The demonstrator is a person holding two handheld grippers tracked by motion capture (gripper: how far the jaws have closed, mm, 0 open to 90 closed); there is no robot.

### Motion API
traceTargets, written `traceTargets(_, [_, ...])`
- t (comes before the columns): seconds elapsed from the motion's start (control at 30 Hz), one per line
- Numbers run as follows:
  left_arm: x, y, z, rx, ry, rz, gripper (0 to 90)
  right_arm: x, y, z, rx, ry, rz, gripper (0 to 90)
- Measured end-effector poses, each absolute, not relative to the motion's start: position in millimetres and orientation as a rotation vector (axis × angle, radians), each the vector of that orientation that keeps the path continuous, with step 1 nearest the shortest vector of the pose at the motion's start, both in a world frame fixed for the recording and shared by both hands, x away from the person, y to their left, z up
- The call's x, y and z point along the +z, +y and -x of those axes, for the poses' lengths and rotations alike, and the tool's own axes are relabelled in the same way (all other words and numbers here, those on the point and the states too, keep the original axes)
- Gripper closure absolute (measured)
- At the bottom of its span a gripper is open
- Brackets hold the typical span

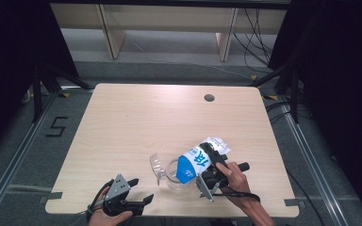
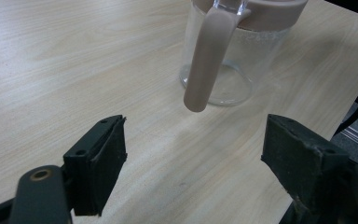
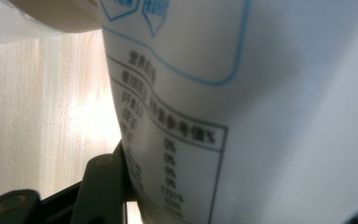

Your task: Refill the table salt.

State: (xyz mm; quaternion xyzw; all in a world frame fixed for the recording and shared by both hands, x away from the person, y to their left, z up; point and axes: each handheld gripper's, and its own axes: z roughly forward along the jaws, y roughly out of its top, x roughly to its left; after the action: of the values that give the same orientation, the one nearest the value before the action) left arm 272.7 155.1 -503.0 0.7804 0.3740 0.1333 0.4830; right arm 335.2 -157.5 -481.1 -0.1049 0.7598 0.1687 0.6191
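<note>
Pouring in hand, judging by the pose: right gripper (image 1: 212,162) clamped across the middle of a blue-and-white bag (image 1: 199,160), pads pressing its printed side as seen close up in the right gripper view (image 3: 242,112). Bag tilted, long axis running from upper right down to lower left, blue lower end dipping into the mouth of a clear pitcher (image 1: 172,173). Pitcher standing upright near the front edge of the table (image 1: 122,122), a little right of centre, with its transparent lid (image 1: 156,165) swung open to the left. Left gripper (image 1: 131,190) resting near the front edge toward the left corner, jaws spread wide and pinching nothing, bare wood between the pads (image 2: 105,163) in the left gripper view. From there, pitcher lying straight ahead and slightly right, beige handle (image 2: 207,56) turned toward the left gripper, beige rim above. Key relation for the coming move: bag mouth directly over the pitcher opening, right hand far nearer than the left. Probably a further tip along the bag's long axis needed to empty it; handle free and within easy reach of the left gripper for steadying, should the pitcher slide.
</note>
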Motion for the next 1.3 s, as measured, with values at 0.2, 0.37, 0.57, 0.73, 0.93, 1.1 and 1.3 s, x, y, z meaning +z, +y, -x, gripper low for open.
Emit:
traceTargets(0.2, [-502.4, 155.2, -272.5, 0.33, 0.917, -1.903, 21.0, -480.9, -157.2, -335.3, 0.388, 1.74, 0.241, 49.2])
traceTargets(0.37, [-502.4, 155.2, -272.4, 0.332, 0.915, -1.904, 21.0, -480.2, -157.2, -335.5, 0.387, 1.737, 0.248, 49.4])
traceTargets(0.57, [-503.0, 155.2, -272.8, 0.326, 0.911, -1.902, 21.0, -480.1, -156.9, -335.2, 0.385, 1.741, 0.237, 49.4])
traceTargets(0.73, [-502.5, 156.1, -273.0, 0.338, 0.905, -1.912, 21.0, -480.3, -156.6, -334.7, 0.376, 1.737, 0.234, 49.4])
traceTargets(0.93, [-502.4, 156.0, -273.2, 0.337, 0.905, -1.909, 21.0, -476.6, -155.6, -334.9, 0.339, 1.718, 0.285, 49.4])
traceTargets(1.1, [-502.4, 156.2, -273.0, 0.338, 0.905, -1.909, 21.0, -480.1, -155.6, -334.4, 0.374, 1.733, 0.251, 49.4])
traceTargets(1.3, [-502.6, 155.9, -272.8, 0.334, 0.911, -1.903, 21.0, -478.8, -156.1, -334.4, 0.369, 1.724, 0.249, 49.5])
